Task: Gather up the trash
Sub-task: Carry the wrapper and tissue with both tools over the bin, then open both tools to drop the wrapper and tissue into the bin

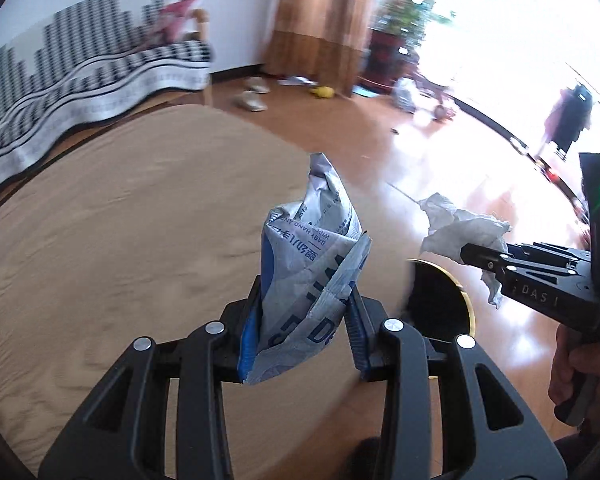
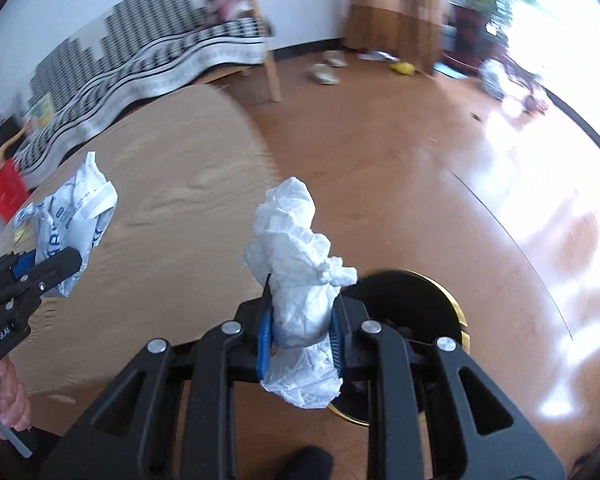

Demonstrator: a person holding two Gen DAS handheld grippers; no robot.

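My left gripper (image 1: 306, 320) is shut on a crumpled blue and white wet-wipe wrapper (image 1: 316, 268) and holds it up above the tan table (image 1: 120, 240). The wrapper also shows in the right wrist view (image 2: 74, 216), held in the left gripper (image 2: 56, 266). My right gripper (image 2: 300, 332) is shut on a crumpled white tissue (image 2: 296, 248). The tissue also shows in the left wrist view (image 1: 460, 232), held in the right gripper (image 1: 484, 258). A black bin with a gold rim (image 2: 458, 312) stands on the floor just under the right gripper, and its rim also shows in the left wrist view (image 1: 466, 304).
The tan table (image 2: 160, 208) ends in a rounded edge next to the bin. Beyond lies wooden floor (image 2: 400, 152) with shoes (image 2: 324, 74) and a yellow object (image 2: 404, 67). A black and white patterned cloth (image 1: 80, 80) covers furniture at the back left.
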